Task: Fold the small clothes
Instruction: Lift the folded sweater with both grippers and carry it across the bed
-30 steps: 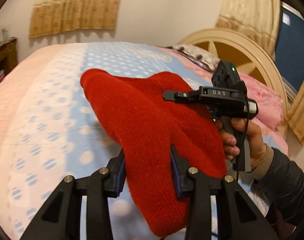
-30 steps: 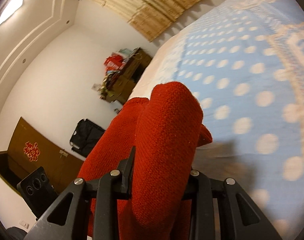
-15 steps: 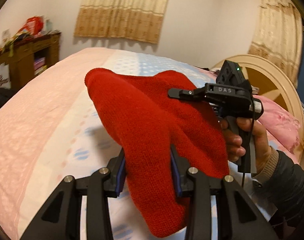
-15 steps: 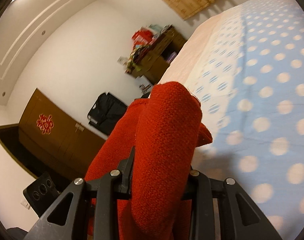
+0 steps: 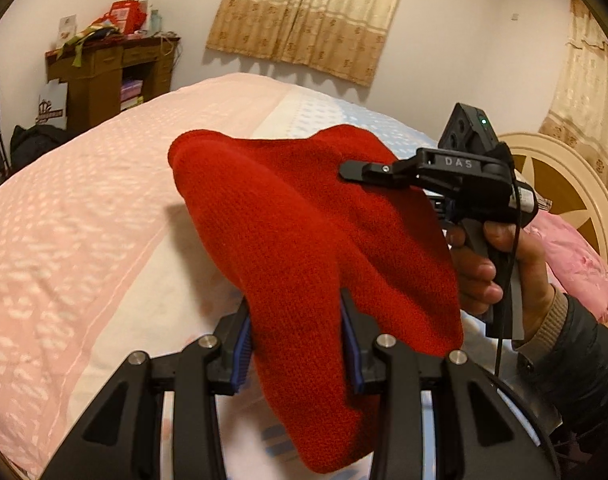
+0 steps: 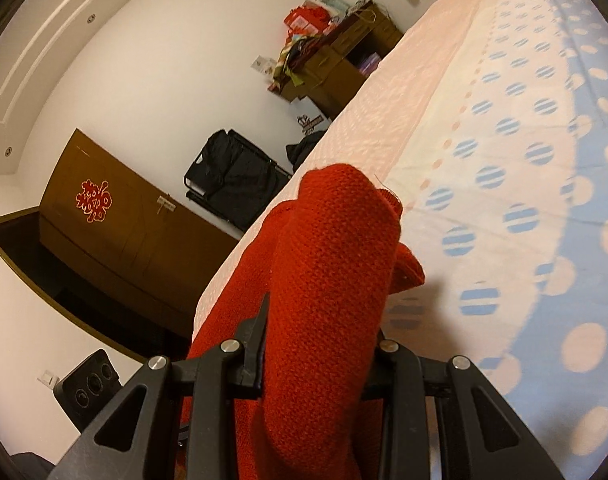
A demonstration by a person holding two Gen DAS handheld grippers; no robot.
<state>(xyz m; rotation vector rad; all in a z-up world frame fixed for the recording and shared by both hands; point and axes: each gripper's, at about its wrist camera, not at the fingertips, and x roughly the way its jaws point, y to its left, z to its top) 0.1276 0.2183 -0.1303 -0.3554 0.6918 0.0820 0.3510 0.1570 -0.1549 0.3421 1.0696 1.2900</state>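
A red knitted garment point(image 5: 296, 232) hangs in the air above the bed, held by both grippers. My left gripper point(image 5: 296, 336) is shut on its near edge, with cloth bulging between the blue pads. My right gripper point(image 5: 348, 170) shows in the left wrist view at the right, held by a hand, and grips the garment's far edge. In the right wrist view the right gripper point(image 6: 320, 344) is shut on a thick fold of the red garment point(image 6: 336, 248); the fingertips are hidden by cloth.
The bed point(image 5: 64, 220) has a pink and blue dotted cover point(image 6: 504, 160). A cream headboard point(image 5: 560, 184) and a pink pillow point(image 5: 576, 256) lie to the right. A wooden cabinet point(image 5: 104, 76) with clutter stands by the wall. A black bag point(image 6: 232, 176) and a wooden wardrobe point(image 6: 116, 220) stand beside the bed.
Both grippers have lifted and swung leftward with the red garment, so the pink side of the bed and the cabinet have come into view. Both grips are unchanged.
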